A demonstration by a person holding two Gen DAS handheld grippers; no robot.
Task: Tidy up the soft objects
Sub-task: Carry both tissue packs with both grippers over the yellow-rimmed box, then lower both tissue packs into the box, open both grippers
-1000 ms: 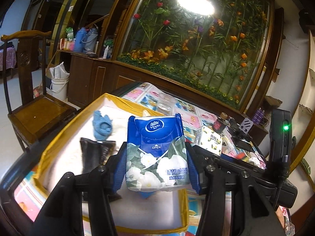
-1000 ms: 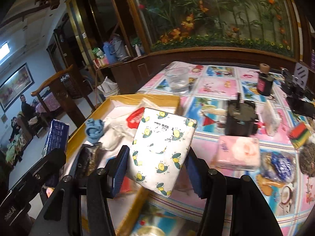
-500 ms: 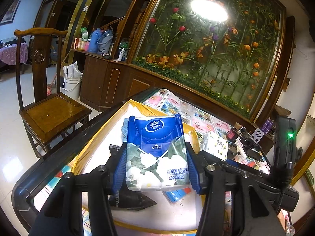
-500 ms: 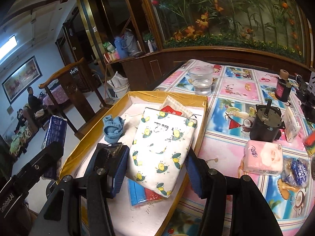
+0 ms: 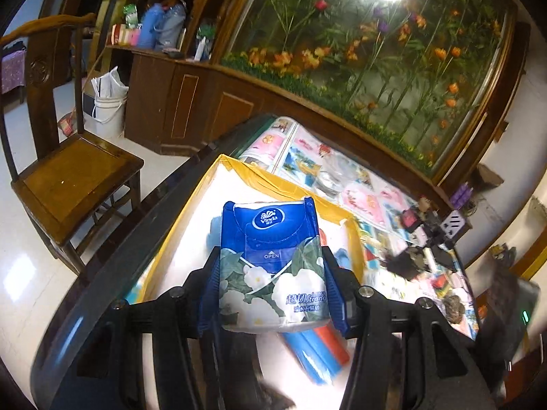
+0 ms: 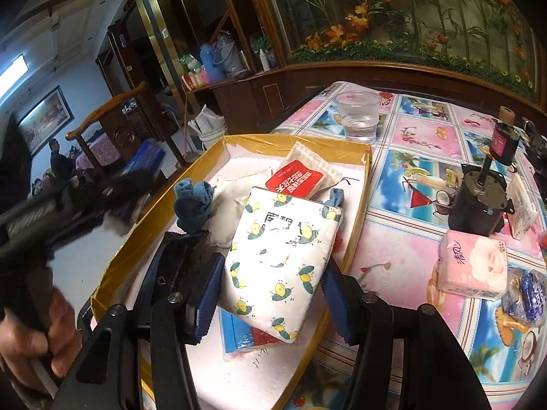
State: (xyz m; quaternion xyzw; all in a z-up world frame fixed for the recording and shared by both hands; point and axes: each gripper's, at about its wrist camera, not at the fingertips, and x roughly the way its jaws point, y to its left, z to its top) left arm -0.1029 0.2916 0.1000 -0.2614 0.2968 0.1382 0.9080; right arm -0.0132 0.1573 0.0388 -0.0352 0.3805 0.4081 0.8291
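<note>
The blue tissue pack (image 5: 271, 266) has a glossy plastic wrap, as does the lemon-print pack (image 6: 280, 266). The tray (image 6: 355, 235) has shiny yellow tape along its rim around a matt white floor. Beside it, the tablecloth (image 6: 403, 249) looks smooth and glossy.

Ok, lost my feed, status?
Left tool shut on blue tissue pack. Right tool shut on lemon-print pack, above yellow-rimmed tray. Nothing blocking.
</note>
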